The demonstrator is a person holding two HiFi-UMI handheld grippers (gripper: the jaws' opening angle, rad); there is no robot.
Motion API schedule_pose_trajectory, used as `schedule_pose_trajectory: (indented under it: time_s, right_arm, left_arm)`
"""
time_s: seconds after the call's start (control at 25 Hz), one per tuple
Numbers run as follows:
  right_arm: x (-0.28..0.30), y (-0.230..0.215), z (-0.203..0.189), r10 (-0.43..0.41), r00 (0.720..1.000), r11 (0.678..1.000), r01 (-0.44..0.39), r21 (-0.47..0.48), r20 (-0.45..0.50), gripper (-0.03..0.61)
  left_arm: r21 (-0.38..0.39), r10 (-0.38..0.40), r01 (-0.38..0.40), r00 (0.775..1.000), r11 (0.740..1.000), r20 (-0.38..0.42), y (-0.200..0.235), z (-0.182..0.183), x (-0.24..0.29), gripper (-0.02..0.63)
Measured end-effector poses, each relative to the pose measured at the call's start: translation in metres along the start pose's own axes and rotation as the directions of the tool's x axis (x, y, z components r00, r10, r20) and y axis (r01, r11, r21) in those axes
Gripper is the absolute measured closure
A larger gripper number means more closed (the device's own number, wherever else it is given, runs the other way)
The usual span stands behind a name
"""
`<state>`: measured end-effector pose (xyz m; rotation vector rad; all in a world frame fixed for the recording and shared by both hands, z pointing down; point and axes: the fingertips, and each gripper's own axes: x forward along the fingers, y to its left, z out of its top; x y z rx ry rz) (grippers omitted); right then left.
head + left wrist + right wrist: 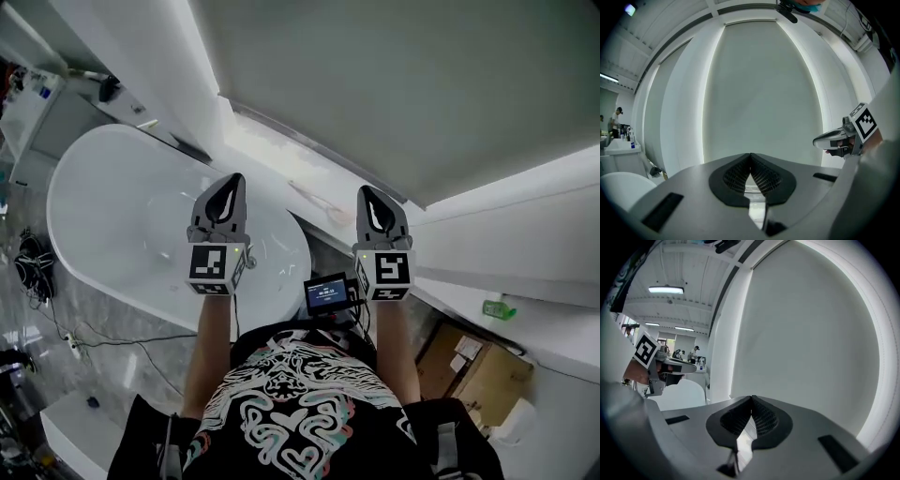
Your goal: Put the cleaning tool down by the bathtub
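Cleaning tool: not made out in any view; neither claw carries it.
Handling: weight, stiffness and slipperiness cannot be judged while it is unseen; if it has a handle, the middle of the handle would probably give the steadiest hold.
Small screen [325, 294]: lit, between the person's forearms, just beside the right gripper's marker cube.
Left gripper [234, 180]: held up over the near end of the tub; jaws pressed together, nothing between them.
Right gripper [367, 191]: level with the left one and apart from it; jaws clenched on nothing.
Bathtub [131, 216]: white freestanding oval, below and to the left, interior bare.
Cardboard box [473, 370]: on the floor, lower right.
Window blind [422, 84]: pale panel beyond both grippers.
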<state>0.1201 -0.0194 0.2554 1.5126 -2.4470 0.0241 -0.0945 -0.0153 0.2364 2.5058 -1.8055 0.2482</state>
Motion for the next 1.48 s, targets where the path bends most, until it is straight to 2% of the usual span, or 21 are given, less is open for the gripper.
schedule_pose_trajectory:
  time_s: [0.16,0.6,0.8,1.48]
  right_arm:
    - [-0.022,0.001,0.027,-0.026,0.998,1.000,0.026,0.000,0.058,0.551]
    - [-0.063,0.014,0.052,-0.030,0.995,1.000,0.029,0.009,0.091,0.551]
    - [-0.066,0.018,0.060,-0.020,0.995,1.000,0.019,0.008,0.103,0.551]
    - [-0.066,0.021,0.056,0.001,0.993,1.000,-0.004,0.022,0.118,0.551]
  left_arm:
    - [0.010,-0.016,0.015,0.999,1.000,0.041,-0.009,0.018,-0.016,0.597]
    - [0.041,-0.038,0.033,0.990,0.999,0.139,-0.025,0.060,-0.046,0.597]
    - [0.056,-0.054,0.047,0.989,0.997,0.141,-0.030,0.064,-0.051,0.597]
    - [0.041,-0.032,0.027,0.990,0.999,0.136,-0.022,0.057,-0.063,0.597]
